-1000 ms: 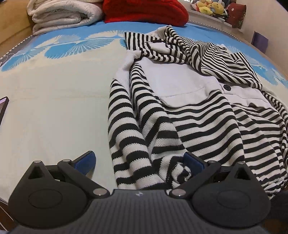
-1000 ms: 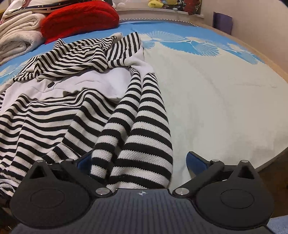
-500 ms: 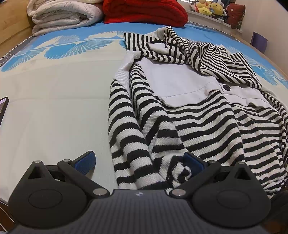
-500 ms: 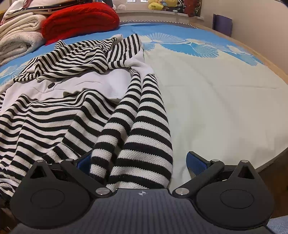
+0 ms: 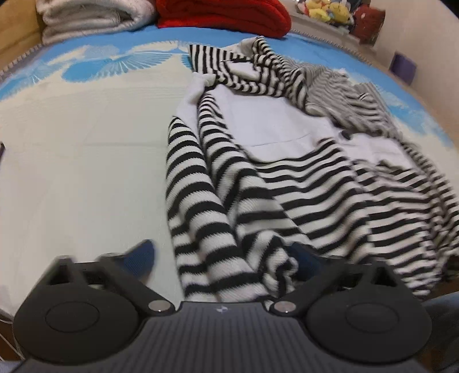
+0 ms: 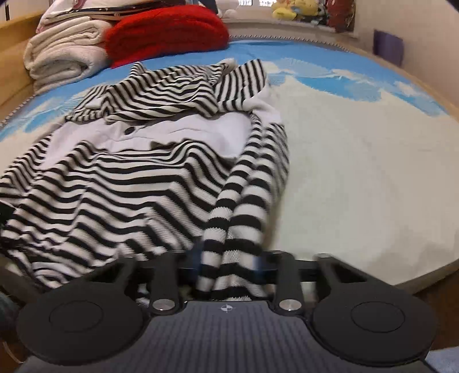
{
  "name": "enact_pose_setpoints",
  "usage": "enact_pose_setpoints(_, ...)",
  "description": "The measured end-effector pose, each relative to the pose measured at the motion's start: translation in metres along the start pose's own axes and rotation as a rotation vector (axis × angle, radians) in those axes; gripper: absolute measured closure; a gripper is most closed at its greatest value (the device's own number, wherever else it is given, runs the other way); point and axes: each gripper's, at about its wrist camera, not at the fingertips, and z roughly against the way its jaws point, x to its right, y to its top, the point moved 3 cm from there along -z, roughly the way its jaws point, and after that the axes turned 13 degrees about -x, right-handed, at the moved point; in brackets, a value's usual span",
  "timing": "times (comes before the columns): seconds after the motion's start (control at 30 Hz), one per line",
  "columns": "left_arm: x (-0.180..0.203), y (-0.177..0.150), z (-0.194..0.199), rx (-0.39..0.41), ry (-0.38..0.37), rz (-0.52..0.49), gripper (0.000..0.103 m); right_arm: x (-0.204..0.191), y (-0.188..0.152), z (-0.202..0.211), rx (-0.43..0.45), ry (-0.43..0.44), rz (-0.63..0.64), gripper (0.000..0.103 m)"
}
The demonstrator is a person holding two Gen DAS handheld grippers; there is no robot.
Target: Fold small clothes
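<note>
A black-and-white striped knit top point(image 5: 315, 186) with a white chest panel and a dark button lies crumpled on the pale bedspread point(image 5: 86, 172). Its left sleeve point(image 5: 195, 200) runs down between the blue pads of my left gripper point(image 5: 222, 258). Those jaws are closing, and the left pad still stands clear of the cloth. In the right wrist view the same top point(image 6: 129, 186) spreads to the left. The other sleeve point(image 6: 243, 206) is bunched between the pads of my right gripper point(image 6: 229, 261), whose jaws are closing and squeeze the cuff.
Folded white blankets point(image 6: 63, 54) and a red cushion point(image 6: 169, 31) are stacked at the head of the bed. Plush toys point(image 6: 289, 8) sit on the ledge behind. The bed's wooden edge point(image 6: 416, 275) is close on the right. A purple box point(image 5: 403, 64) stands by the wall.
Both grippers' jaws have moved inward. The right one has gone from wide open to pinching the sleeve cuff, which now bunches up. The left jaws have narrowed around the other sleeve.
</note>
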Motion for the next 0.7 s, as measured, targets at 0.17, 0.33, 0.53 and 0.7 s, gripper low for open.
enact_pose_setpoints(0.17, -0.011, 0.001, 0.024, -0.021, -0.181, 0.084, 0.083, 0.028, 0.015, 0.022, -0.027, 0.148, -0.210, 0.091)
enact_pose_setpoints(0.33, -0.010, -0.006, 0.061, 0.012, -0.211, 0.073, 0.084, 0.040, 0.013, 0.068, -0.010, 0.228, -0.254, 0.092)
enact_pose_setpoints(0.53, -0.014, -0.060, 0.110, -0.033, -0.284, 0.071, 0.084, 0.053, -0.032, 0.118, -0.124, 0.280, -0.317, 0.092)
enact_pose_setpoints(0.7, -0.017, -0.082, 0.127, -0.083, -0.359, 0.158, 0.084, 0.066, -0.036, 0.136, -0.165, 0.307, -0.405, 0.092)
